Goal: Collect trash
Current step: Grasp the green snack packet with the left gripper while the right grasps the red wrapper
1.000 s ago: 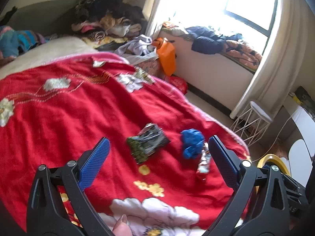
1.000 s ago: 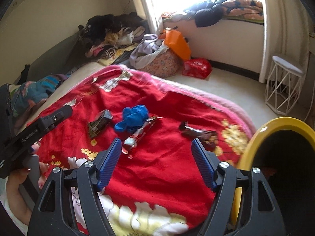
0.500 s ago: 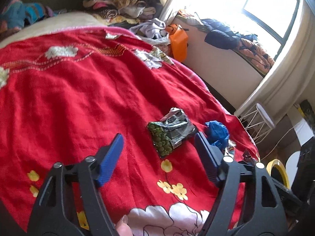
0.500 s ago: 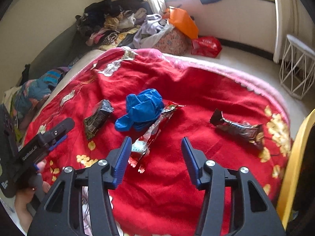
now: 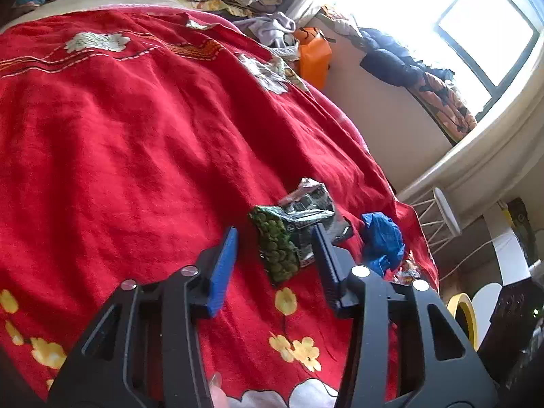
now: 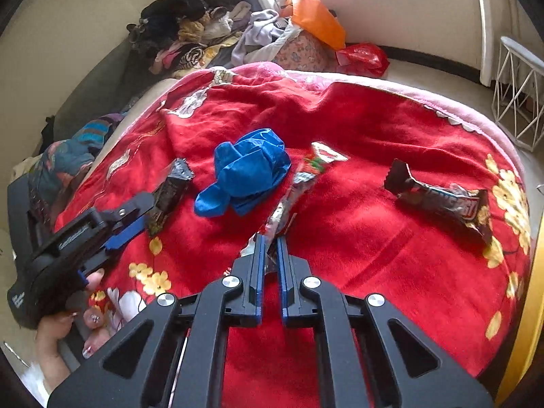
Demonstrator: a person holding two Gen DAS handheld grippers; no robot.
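This is a lived-in bedroom in a home. A bed takes up most of both views, covered by a red blanket [image 6: 357, 231] embroidered with yellow and white flowers. Loose clothes lie heaped [image 6: 190, 37] along the far wall beside the bed. A bright window [image 5: 482, 23] with pale curtains [image 5: 489, 149] has a deep sill [image 5: 438, 91] carrying more garments and bedding. A white wire side table [image 6: 516, 85] stands on the floor near it.

Spread over a bed: red floral blanket [image 6: 374, 238], strewn with blue glove [image 6: 248, 170], green packet [image 5: 282, 241], striped wrapper [image 6: 302, 176], chocolate wrapper [image 6: 442, 200] nearer its right edge.
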